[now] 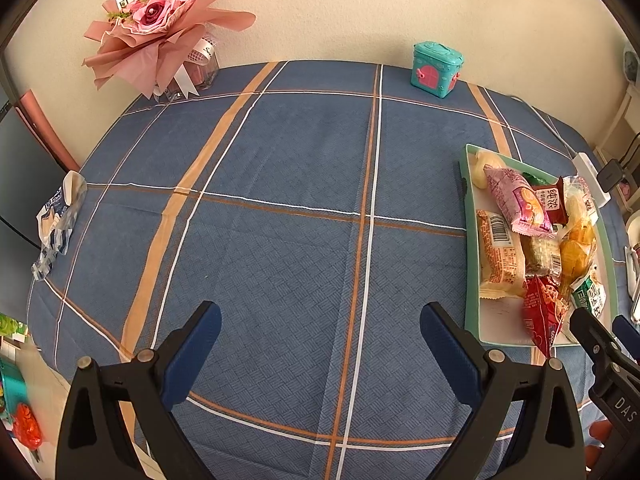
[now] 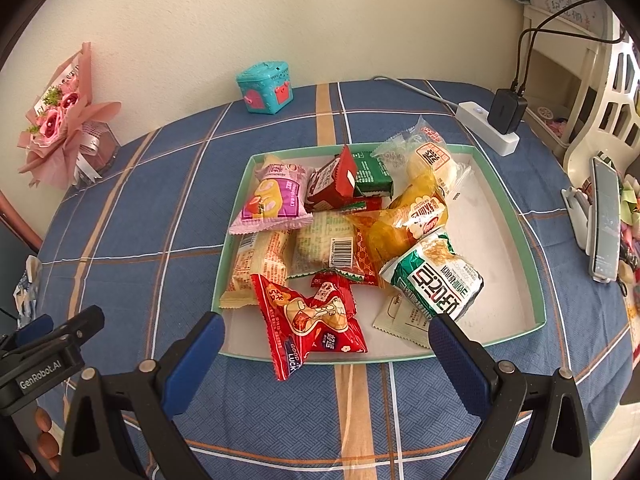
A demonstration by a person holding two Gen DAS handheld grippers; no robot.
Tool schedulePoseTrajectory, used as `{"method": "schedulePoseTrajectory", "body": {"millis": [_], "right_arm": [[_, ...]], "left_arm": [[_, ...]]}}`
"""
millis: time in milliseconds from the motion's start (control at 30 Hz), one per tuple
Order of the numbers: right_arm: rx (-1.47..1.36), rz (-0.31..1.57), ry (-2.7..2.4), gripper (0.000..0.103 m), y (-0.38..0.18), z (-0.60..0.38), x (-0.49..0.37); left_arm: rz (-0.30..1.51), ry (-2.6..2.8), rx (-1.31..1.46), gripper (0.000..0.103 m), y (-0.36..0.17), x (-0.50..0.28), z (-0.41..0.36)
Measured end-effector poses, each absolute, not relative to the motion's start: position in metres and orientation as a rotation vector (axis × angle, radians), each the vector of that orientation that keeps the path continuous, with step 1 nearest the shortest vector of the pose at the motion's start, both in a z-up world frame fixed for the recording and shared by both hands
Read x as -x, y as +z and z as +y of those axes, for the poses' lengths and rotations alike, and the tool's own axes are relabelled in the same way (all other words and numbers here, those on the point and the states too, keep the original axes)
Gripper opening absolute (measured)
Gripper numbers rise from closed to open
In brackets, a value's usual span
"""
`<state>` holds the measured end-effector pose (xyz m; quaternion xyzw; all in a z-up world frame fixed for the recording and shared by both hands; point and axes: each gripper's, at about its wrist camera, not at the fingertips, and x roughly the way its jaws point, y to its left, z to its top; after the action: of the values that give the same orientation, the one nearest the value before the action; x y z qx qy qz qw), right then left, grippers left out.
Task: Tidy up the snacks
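A shallow green-rimmed tray [image 2: 516,216] holds a heap of wrapped snacks: a red packet [image 2: 316,316] hanging over its front edge, a green-and-white packet [image 2: 436,276], a pink packet [image 2: 276,200], an orange packet [image 2: 404,216] and others. My right gripper [image 2: 326,336] is open and empty just in front of the tray, its fingers either side of the red packet. My left gripper [image 1: 320,324] is open and empty over bare cloth, left of the tray [image 1: 472,240]. The right gripper [image 1: 600,332] shows at the left wrist view's right edge.
The table has a blue plaid cloth [image 1: 280,220]. A pink bouquet [image 1: 160,20] and a teal toy box [image 1: 436,68] stand at the back by the wall. A crumpled wrapper [image 1: 60,216] lies at the left edge. A white power strip [image 2: 488,124] and a phone [image 2: 604,224] sit to the right.
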<state>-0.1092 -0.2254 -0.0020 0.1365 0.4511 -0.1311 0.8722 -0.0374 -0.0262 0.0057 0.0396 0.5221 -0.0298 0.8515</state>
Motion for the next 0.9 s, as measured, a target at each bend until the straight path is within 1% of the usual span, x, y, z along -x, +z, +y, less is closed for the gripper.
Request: {"method": "schedulePoseTrajectory", "body": {"millis": [900], "right_arm": [[-0.284, 0.946, -0.272, 0.103, -0.0018, -0.2261, 0.1091]], "left_arm": [[1.097, -0.077, -0.091, 0.1, 0.006, 0.0375, -0.0276]]}}
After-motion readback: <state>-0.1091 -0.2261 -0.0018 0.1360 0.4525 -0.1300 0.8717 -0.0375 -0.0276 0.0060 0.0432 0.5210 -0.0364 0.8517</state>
